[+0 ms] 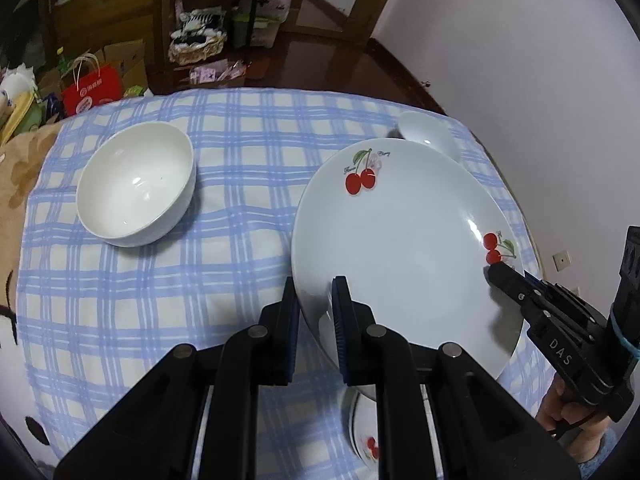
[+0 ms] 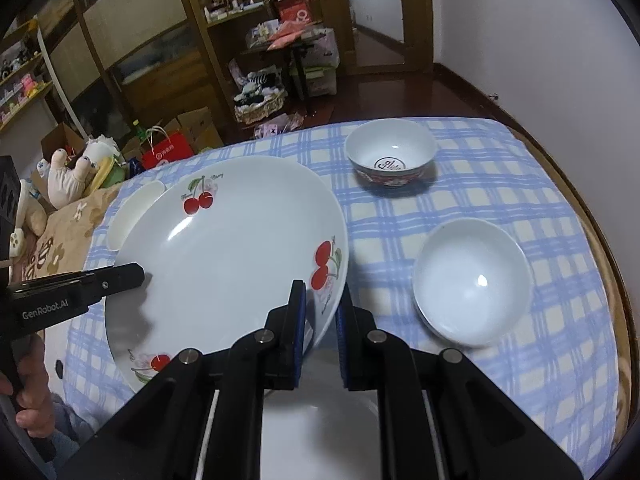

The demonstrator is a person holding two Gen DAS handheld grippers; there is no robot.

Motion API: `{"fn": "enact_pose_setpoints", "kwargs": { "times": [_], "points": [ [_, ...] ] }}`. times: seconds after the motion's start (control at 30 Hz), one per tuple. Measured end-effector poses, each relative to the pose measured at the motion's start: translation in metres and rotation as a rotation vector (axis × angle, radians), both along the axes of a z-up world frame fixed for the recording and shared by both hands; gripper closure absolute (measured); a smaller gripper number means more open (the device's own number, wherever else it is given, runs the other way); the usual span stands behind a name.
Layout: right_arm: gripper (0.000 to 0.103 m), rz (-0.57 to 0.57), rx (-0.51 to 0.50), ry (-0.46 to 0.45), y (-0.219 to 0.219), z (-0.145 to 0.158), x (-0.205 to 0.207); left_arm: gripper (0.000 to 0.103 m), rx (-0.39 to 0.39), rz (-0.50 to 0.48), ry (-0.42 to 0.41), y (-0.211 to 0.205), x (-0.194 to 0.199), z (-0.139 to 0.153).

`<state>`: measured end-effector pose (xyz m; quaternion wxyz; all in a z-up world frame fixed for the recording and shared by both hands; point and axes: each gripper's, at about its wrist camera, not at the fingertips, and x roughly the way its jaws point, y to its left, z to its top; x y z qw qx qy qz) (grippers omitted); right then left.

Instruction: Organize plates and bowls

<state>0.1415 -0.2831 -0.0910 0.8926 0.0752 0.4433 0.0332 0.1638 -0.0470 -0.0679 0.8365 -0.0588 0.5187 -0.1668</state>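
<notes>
Held plate: large round white ceramic plate with red cherry prints [image 1: 400,240] — lifted off the desk and tilted, gripped on two opposite rims.
Left tool [image 1: 314,300]: jaws narrow, clamped on the plate's near-left rim, one pad above and one below.
Right tool [image 2: 320,300]: jaws narrow, pinching the plate's right rim just beside a cherry print.
Desk [image 2: 500,200]: covered by a blue-and-white checked cloth.
Plain bowl, left: deep white ceramic bowl [image 1: 136,184], upright near the desk's left edge, well apart from the plate.
Plain bowl, right: shallow white ceramic bowl [image 2: 472,280], upright near the desk's right edge.
Patterned bowl: white-lined bowl with a red-patterned outside and a dark mark in its bottom [image 2: 390,156] — upright near the far right corner.
Under the plate: another cherry-printed white dish [image 1: 366,440] lies on the desk at the near edge, partly hidden by the left tool.
Person: a hand [image 2: 28,384] grips the left tool's handle.
</notes>
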Motion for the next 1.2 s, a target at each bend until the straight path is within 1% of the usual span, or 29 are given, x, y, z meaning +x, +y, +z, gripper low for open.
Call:
{"fn": "enact_pose_setpoints", "kwargs": {
  "times": [0.17, 0.3, 0.63, 0.77, 1.03, 1.1, 1.13, 1.2],
  "points": [
    [0.088, -0.016, -0.007, -0.018, -0.003, 0.014, -0.025, 0.087, -0.025, -0.009, -0.012, -0.002, -0.02, 0.011],
    [0.088, -0.039, -0.014, -0.025, -0.008, 0.022, -0.043, 0.087, -0.02, -0.026, -0.007, -0.009, -0.033, 0.011],
    [0.088, -0.086, -0.016, -0.033, -0.013, 0.028, -0.087, 0.087, -0.013, -0.064, -0.019, -0.017, -0.065, 0.018],
    [0.088, -0.1, -0.014, -0.028, -0.015, 0.023, -0.1, 0.087, -0.011, -0.077, -0.017, -0.021, -0.076, 0.017],
    [0.088, -0.135, 0.013, -0.014, -0.024, 0.007, -0.122, 0.087, 0.036, -0.107, -0.005, -0.034, -0.093, 0.006],
    [0.088, -0.137, 0.026, -0.008, -0.028, 0.001, -0.125, 0.087, 0.056, -0.119, 0.002, -0.039, -0.096, 0.002],
    [0.088, -0.137, 0.032, -0.005, -0.028, -0.001, -0.126, 0.087, 0.083, -0.134, 0.006, -0.043, -0.097, -0.001],
    [0.088, -0.139, 0.045, 0.006, -0.031, -0.01, -0.127, 0.087, 0.109, -0.15, 0.008, -0.047, -0.098, -0.005]
  ]
}}
